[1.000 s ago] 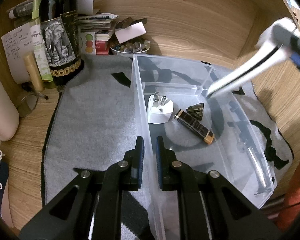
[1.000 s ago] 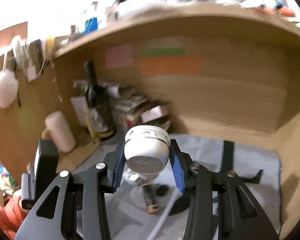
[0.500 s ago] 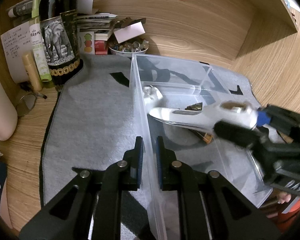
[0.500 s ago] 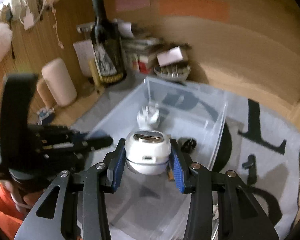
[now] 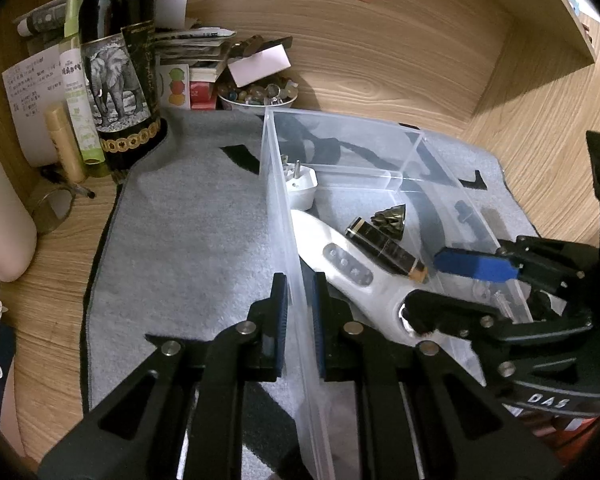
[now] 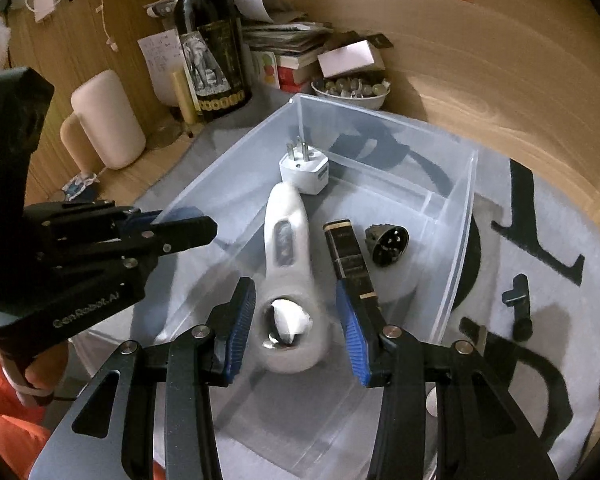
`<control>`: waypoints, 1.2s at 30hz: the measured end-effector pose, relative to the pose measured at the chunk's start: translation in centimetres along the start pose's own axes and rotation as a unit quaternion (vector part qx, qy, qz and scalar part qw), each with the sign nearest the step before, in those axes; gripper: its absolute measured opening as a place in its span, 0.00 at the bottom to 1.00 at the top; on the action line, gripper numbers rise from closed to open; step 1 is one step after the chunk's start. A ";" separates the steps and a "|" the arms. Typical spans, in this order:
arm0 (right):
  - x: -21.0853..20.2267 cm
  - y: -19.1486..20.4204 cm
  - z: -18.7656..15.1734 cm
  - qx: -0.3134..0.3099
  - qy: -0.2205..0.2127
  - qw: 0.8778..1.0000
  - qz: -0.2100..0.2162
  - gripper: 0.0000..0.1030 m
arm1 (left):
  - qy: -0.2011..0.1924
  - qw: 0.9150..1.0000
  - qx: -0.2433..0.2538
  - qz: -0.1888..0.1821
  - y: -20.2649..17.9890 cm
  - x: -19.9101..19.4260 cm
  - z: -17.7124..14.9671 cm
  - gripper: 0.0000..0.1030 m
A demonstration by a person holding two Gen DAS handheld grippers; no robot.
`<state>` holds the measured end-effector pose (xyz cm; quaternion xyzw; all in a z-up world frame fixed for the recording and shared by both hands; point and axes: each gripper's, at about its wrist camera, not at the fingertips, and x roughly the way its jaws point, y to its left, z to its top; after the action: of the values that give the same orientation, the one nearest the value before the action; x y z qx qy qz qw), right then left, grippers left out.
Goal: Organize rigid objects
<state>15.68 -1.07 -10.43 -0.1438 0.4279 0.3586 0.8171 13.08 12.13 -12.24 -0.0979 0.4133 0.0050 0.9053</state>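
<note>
- Left tool (image 5: 298, 312): blue-padded fingers clamped on the near left wall of the clear plastic storage bin (image 5: 278, 184), one finger outside and one inside; seen from the right wrist view, the same left tool (image 6: 180, 226) grips the bin's left wall (image 6: 220, 176).
- Right tool (image 6: 296, 324): fingers spread apart, standing either side of the wide end of the white handheld device with an oval button panel (image 6: 286, 248), not pressing it; the device appears released, though contact with the pads cannot be settled; in the left wrist view the right tool (image 5: 440, 284) reaches into the bin from the right side.
- White device (image 5: 340, 264): lies lengthwise on the bin floor in the large compartment, narrow tip pointing to the white plug adapter with metal prongs (image 6: 305, 168); tip just beside the adapter.
- Black rectangular case with gold trim (image 6: 350, 256): lies just right of the white device, roughly parallel; a dark ridged cone-shaped piece (image 6: 386, 240) sits beside its far end.
- Bin stands on a grey felt mat with black lettering (image 5: 188, 240) over a wooden worktop (image 5: 540, 128).
- Behind the bin: dark wine bottle with an elephant label (image 5: 118, 68); white bowl of small stones (image 5: 258, 94); stacked books and papers (image 5: 196, 44).
</note>
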 end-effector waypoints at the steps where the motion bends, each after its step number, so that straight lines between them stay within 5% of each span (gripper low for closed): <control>1: -0.2 -0.1 0.0 0.003 -0.005 1.000 0.000 0.38 | 0.000 1.000 0.002 0.001 0.0 0.0 0.0 0.11; 10: -3.2 -2.9 0.1 0.042 -0.052 0.998 -0.020 0.49 | -0.001 1.000 0.001 0.004 -0.1 -0.2 0.1 0.11; 23: -8.7 -11.0 -2.2 0.141 -0.098 0.974 -0.144 0.56 | -0.004 1.000 -0.003 0.009 -0.3 -0.2 0.1 0.11; 36: -2.4 -15.4 -3.4 0.166 -0.023 0.976 -0.136 0.56 | -0.002 1.000 -0.001 0.017 -0.5 -0.2 0.1 0.11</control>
<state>23.64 -14.80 -11.60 -0.0545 0.4394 0.1711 0.8802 13.07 11.65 -11.89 -0.0920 0.4135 0.0213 0.9056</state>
